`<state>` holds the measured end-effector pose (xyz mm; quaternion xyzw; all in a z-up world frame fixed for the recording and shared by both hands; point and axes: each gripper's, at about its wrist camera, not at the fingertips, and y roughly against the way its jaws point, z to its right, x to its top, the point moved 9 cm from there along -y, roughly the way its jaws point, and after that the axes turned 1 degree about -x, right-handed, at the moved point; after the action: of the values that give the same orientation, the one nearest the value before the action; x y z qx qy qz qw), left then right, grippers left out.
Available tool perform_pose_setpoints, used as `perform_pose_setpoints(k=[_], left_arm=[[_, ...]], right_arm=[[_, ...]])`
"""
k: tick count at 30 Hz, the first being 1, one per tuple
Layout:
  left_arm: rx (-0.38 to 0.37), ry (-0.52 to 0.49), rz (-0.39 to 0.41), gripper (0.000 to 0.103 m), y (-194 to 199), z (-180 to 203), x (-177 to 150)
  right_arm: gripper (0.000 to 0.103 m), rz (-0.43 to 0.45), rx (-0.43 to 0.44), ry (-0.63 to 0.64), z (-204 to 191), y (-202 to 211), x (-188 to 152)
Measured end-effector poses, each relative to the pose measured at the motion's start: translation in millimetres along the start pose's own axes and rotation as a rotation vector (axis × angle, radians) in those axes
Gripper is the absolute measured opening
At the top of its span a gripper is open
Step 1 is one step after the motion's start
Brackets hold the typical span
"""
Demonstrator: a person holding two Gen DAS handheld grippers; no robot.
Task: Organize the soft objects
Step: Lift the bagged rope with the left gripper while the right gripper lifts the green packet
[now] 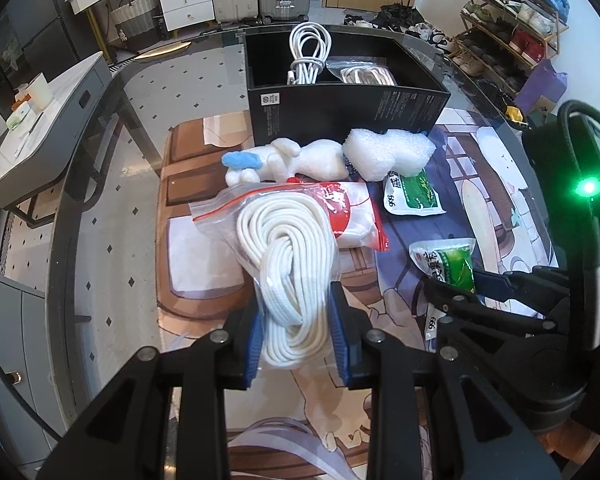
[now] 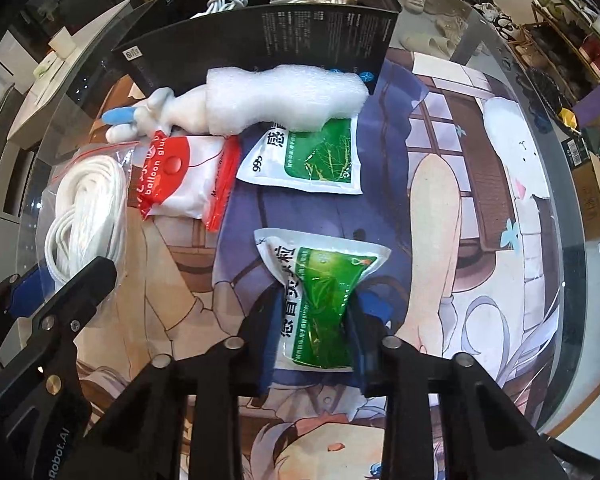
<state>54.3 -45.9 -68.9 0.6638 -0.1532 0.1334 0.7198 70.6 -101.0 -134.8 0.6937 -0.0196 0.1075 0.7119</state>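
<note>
Surface: round glass table (image 2: 520, 92) over a cartoon-print mat, bare toward its right rim.
Left gripper (image 1: 296, 320): pinching the clear zip bag of coiled white rope (image 1: 288, 248).
Right gripper (image 2: 314, 320): clamped on the near green-and-white sachet (image 2: 324, 300), creasing it.
Farther: second green sachet (image 2: 312, 156), red-and-white packet (image 2: 180, 176), white foam wrap (image 2: 284, 96), open black box (image 1: 340, 108).

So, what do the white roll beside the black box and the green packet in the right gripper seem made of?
White roll: probably foam or bubble wrap, matte, with a bumpy, cellular surface. Green packet: seemingly glossy plastic film, since it shines and creases where the right gripper pinches it.
</note>
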Motion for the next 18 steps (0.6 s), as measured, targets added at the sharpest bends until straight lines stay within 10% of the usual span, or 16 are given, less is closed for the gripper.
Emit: perform_pose_setpoints(k=[18], left_arm=[[0.007,0.004,0.030,0.028,13,1,21]], right_arm=[[0.023,0.080,0.110,-0.053,36,48,28]])
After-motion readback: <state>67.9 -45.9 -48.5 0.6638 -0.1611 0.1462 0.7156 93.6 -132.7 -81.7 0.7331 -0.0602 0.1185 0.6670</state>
